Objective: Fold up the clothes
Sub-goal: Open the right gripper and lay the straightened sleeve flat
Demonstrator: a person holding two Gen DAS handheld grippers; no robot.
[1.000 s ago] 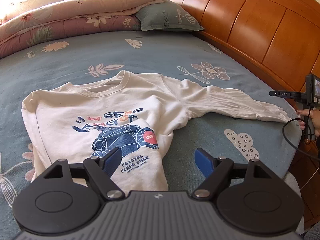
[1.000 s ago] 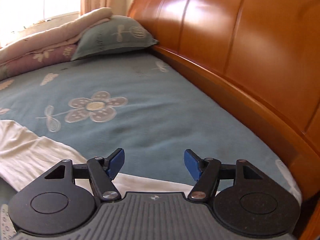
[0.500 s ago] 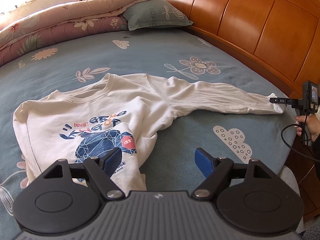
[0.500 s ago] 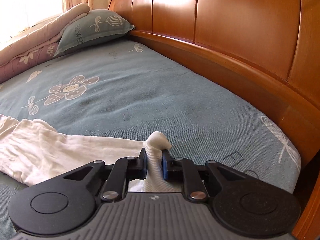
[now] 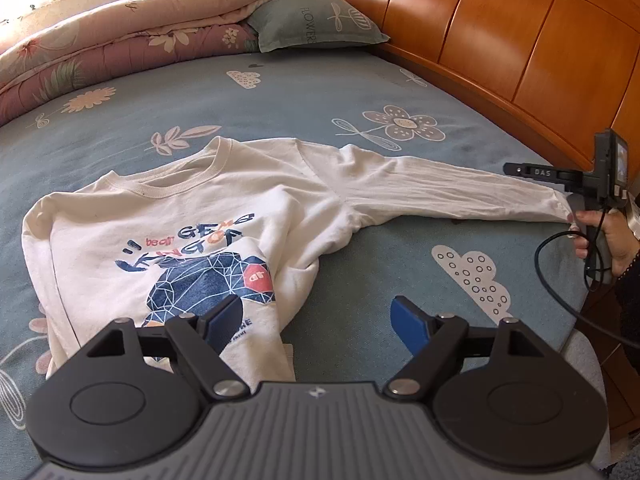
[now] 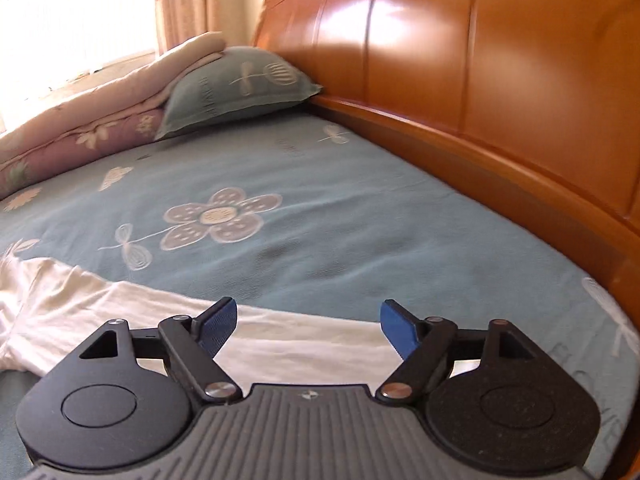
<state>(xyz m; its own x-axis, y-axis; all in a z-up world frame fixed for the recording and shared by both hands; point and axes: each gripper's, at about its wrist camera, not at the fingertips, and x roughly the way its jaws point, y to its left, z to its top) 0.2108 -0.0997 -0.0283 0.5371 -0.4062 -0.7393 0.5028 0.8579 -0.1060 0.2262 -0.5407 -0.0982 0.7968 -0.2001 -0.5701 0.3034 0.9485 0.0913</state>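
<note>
A white long-sleeved sweatshirt with a blue bear print lies face up on the bed, its lower part folded and bunched. Its right sleeve is stretched out flat toward the bed's edge. My left gripper hovers open above the shirt's hem, its left finger over the print, holding nothing. My right gripper is over the sleeve's end. Its jaws are opening; the cloth lies flat beneath and between the fingers, not pinched. A hand holds that gripper at the cuff.
The blue flowered sheet covers the bed. A wooden headboard runs along the right side. A grey-green pillow and a folded quilt lie at the far end. The mattress edge falls away at the near right.
Half a second ago my right gripper was shut on the cuff and held it up; it has let go and the sleeve lies flat and straighter. The left gripper has barely moved.
</note>
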